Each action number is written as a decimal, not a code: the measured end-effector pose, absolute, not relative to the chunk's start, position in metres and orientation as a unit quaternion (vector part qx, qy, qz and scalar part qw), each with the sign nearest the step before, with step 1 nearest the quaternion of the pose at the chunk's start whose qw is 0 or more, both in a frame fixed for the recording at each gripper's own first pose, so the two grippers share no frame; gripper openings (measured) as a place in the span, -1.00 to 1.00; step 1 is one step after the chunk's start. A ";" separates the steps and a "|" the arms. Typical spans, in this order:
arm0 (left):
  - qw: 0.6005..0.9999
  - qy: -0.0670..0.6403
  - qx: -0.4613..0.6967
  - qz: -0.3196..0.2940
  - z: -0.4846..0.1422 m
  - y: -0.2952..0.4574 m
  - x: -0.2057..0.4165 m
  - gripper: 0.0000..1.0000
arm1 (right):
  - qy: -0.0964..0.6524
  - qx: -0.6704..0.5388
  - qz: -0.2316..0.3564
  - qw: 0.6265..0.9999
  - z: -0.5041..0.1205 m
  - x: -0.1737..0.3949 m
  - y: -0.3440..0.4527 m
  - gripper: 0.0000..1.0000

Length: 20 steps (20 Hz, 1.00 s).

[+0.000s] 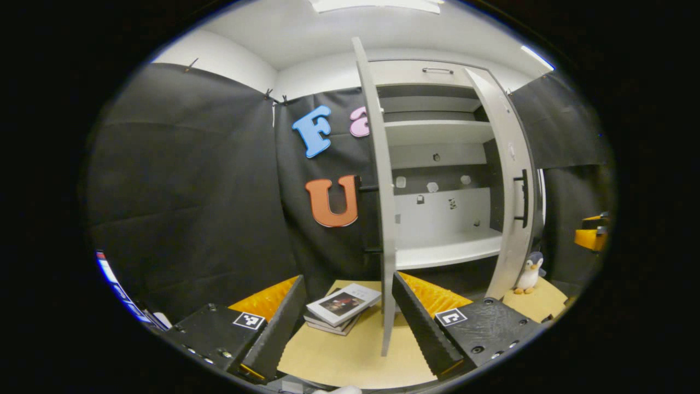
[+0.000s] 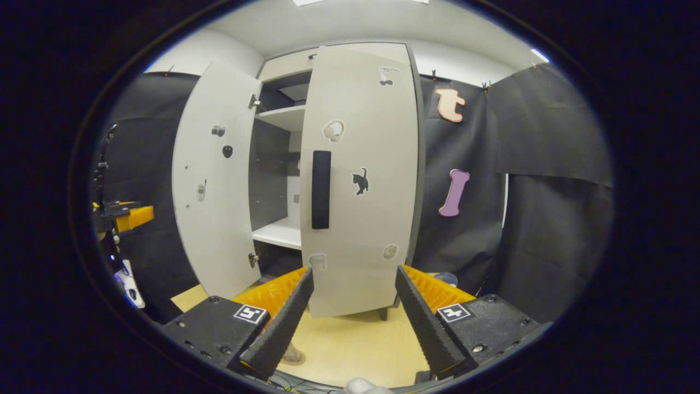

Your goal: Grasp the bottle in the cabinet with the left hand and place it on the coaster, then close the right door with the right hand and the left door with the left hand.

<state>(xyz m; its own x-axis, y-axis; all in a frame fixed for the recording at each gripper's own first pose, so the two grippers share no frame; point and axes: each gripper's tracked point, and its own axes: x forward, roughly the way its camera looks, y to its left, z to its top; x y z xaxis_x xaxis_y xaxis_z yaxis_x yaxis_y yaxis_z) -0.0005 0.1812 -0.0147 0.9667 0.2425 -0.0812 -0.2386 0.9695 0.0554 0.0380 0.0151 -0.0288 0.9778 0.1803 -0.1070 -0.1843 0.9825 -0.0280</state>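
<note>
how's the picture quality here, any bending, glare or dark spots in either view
Left gripper view: fisheye bends the left door edge and right door into curves; ceiling light is blown out; the shelves are evenly lit, and the books look sharp. Right gripper view: the right door bulges outward; the cabinet interior is shadowed; the ceiling is bright.

The pale grey cabinet (image 1: 437,164) stands with empty white shelves showing, its left door (image 1: 377,180) swung wide open and seen edge-on, while its right door (image 2: 361,180), with a dark vertical handle (image 2: 321,189) and small stickers, is partly closed.
</note>
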 end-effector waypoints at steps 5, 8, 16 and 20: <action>0.988 0.030 0.039 0.145 -0.004 0.230 0.026 0.94 | 0.087 -0.017 0.078 0.993 -0.066 0.001 0.022 0.97; 0.988 0.024 0.040 0.149 0.003 0.248 0.046 0.94 | 0.100 -0.015 0.067 0.993 -0.078 -0.016 0.022 0.97; 0.989 0.024 0.034 0.142 0.007 0.252 0.093 0.96 | 0.118 -0.005 0.050 0.992 -0.093 -0.040 0.012 0.97; 0.988 0.033 0.040 0.147 0.002 0.245 0.099 0.93 | 0.122 -0.002 0.056 0.991 -0.094 -0.044 0.006 0.97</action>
